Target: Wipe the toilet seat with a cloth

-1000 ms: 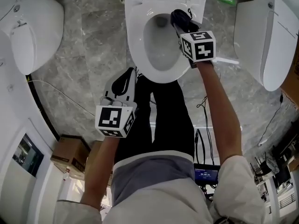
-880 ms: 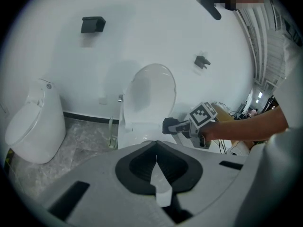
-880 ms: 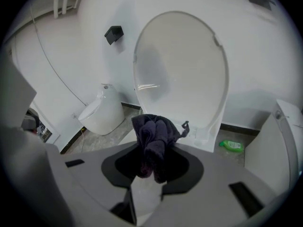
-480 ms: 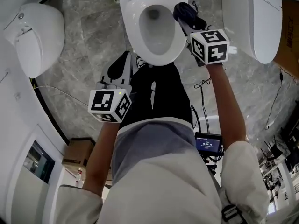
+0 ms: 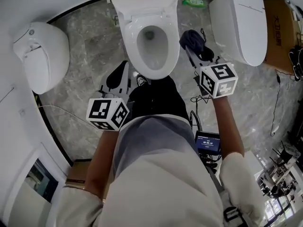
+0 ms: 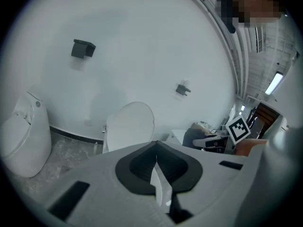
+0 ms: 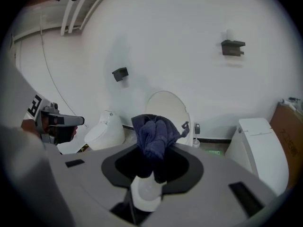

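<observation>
The left hand-held gripper (image 5: 122, 74) hangs empty with its jaws pressed together, and the open toilet seat (image 5: 132, 51) lies just to its right. Beyond the seat, the right hand-held gripper (image 5: 193, 52) is clamped on a bunched dark blue cloth (image 5: 192, 39). The cloth sticks out past the tips, off the seat, with a second white toilet (image 5: 236, 27) further right.

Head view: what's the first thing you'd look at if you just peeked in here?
Probably the open toilet in the middle with its lid up, and the left toilet and right toilet closed on either side of it. Next comes the dark blue cloth bunched in the right gripper, just right of the bowl. The left gripper is shut and empty.
</observation>
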A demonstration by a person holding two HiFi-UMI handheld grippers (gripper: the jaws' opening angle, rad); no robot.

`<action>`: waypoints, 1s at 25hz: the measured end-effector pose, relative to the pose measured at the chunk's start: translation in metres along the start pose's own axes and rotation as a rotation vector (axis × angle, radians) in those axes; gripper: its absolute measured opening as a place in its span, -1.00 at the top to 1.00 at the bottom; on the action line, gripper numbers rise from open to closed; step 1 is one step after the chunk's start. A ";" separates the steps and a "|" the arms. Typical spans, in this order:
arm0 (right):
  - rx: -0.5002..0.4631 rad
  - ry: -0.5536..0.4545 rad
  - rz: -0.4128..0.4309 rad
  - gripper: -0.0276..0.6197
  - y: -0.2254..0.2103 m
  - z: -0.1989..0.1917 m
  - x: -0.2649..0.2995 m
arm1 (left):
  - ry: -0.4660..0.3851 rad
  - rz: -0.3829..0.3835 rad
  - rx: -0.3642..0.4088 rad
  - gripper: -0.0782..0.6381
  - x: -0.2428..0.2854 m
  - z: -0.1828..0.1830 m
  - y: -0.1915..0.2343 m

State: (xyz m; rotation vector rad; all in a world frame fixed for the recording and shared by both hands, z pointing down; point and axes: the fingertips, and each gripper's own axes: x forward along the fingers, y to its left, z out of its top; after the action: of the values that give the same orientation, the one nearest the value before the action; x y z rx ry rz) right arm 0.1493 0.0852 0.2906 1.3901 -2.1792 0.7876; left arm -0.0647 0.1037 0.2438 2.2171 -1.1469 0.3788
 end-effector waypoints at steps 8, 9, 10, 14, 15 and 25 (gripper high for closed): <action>0.022 -0.118 -0.057 0.59 0.037 0.034 -0.092 | -0.070 -0.024 0.065 0.76 -0.046 0.036 -0.028; 0.019 -0.135 -0.065 0.59 0.042 0.039 -0.104 | -0.082 -0.024 0.074 0.76 -0.053 0.041 -0.030; 0.015 -0.151 -0.075 0.59 0.048 0.043 -0.116 | -0.094 -0.020 0.080 0.76 -0.060 0.045 -0.032; -0.001 -0.198 -0.129 0.59 0.067 0.057 -0.157 | -0.143 0.002 0.103 0.76 -0.088 0.060 -0.038; -0.011 -0.210 -0.142 0.59 0.072 0.060 -0.165 | -0.157 0.003 0.109 0.76 -0.095 0.064 -0.040; -0.028 -0.286 -0.127 0.62 0.097 0.083 -0.213 | -0.224 -0.006 0.146 0.76 -0.131 0.081 -0.056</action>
State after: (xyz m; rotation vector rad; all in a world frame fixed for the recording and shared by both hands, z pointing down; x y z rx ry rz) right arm 0.1412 0.2043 0.0725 1.6962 -2.2703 0.5366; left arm -0.0980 0.1609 0.0933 2.4387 -1.2626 0.2216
